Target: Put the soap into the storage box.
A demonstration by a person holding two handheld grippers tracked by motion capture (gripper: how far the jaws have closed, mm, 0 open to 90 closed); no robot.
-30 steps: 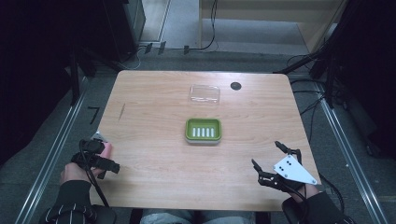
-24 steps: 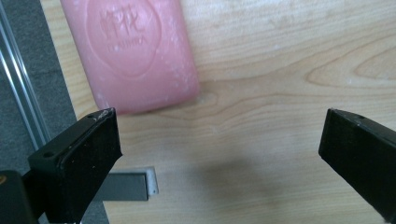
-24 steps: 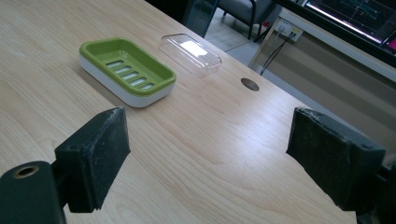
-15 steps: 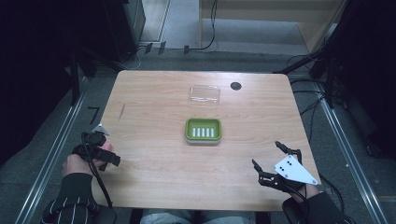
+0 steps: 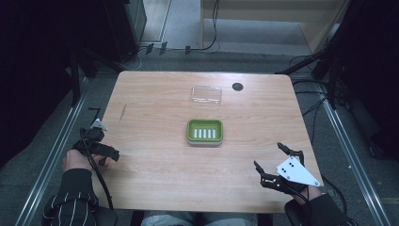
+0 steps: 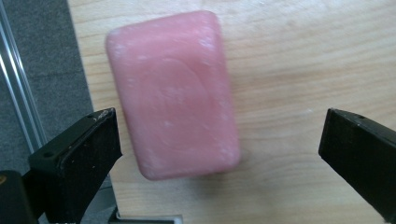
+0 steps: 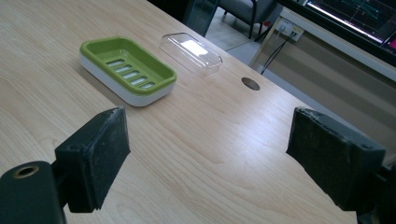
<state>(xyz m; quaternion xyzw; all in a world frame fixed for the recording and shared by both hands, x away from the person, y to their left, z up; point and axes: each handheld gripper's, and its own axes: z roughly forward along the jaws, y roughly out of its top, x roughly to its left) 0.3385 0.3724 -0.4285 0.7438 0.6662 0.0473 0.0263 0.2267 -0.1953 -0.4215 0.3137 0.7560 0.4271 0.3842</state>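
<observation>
A pink bar of soap (image 6: 173, 93) lies flat on the wooden table (image 5: 155, 174) close to its left edge. My left gripper (image 6: 217, 135) hangs over the soap and looks straight down, open, with one black jaw on either side of the bar and neither touching it. In the high view the left gripper (image 5: 101, 143) sits at the table's left edge. My right gripper (image 5: 268, 155) rests open and holds nothing near the front right corner. Seen from the right gripper (image 7: 205, 149), a green soap dish (image 7: 126, 70) with a slotted floor stands ahead.
The green soap dish (image 5: 204, 132) stands at the table's middle. A clear plastic lid (image 5: 206, 95) lies behind it, beside a dark round hole (image 5: 237, 86). Metal rails and cables run along the floor on both sides.
My left gripper has shifted slightly toward the table's left edge and now covers the pink soap in the high view. The right gripper has stayed still.
</observation>
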